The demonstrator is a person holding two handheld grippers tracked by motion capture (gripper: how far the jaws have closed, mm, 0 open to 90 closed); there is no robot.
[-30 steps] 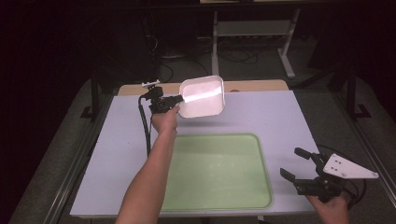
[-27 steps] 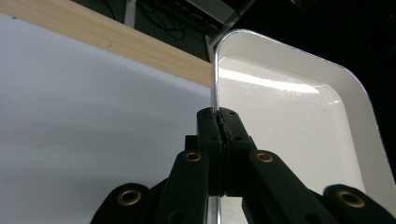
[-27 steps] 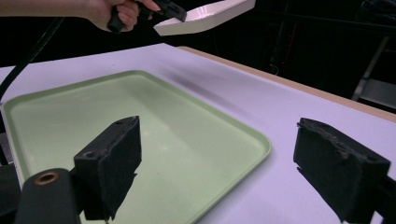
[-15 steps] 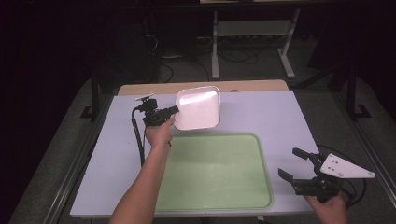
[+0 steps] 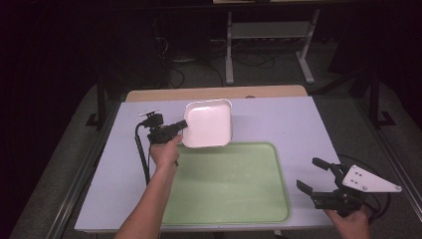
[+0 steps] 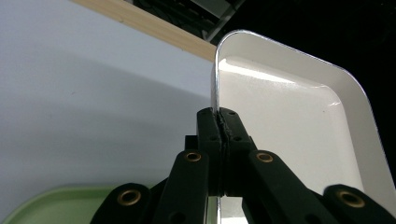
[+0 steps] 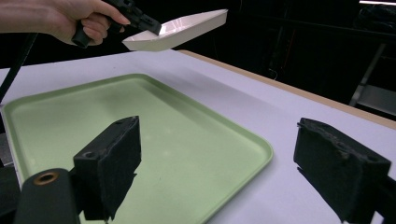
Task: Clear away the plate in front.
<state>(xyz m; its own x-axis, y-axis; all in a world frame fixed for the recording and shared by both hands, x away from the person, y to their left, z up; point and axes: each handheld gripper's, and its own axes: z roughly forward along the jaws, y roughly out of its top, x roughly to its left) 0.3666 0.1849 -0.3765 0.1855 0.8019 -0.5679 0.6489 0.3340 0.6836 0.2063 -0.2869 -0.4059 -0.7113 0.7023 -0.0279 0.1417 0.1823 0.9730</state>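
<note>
Lilac-covered worktop (image 5: 298,124) carries a green tray (image 5: 234,199), left bare, likely as landing spot. White dish (image 5: 208,123) is held in the air over the tray's far edge, rim pinched by the fully closed left claw (image 5: 182,126) for carrying. Right claw (image 5: 312,175) is parked wide open, empty. Dish underside is hidden.

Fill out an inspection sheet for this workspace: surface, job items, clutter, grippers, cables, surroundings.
Surface: pale lilac tabletop, wooden strip along the far edge.
Job's things: white square dish held in the air by its rim, above the table beside the far edge of the green tray; the tray lies flat and is empty.
Clutter: nothing seen.
Grippers: left gripper shut on the dish rim; right gripper open, holding nothing.
Cables: black cable hangs from the left gripper.
Surroundings: dark floor, metal stand behind the table.
</note>
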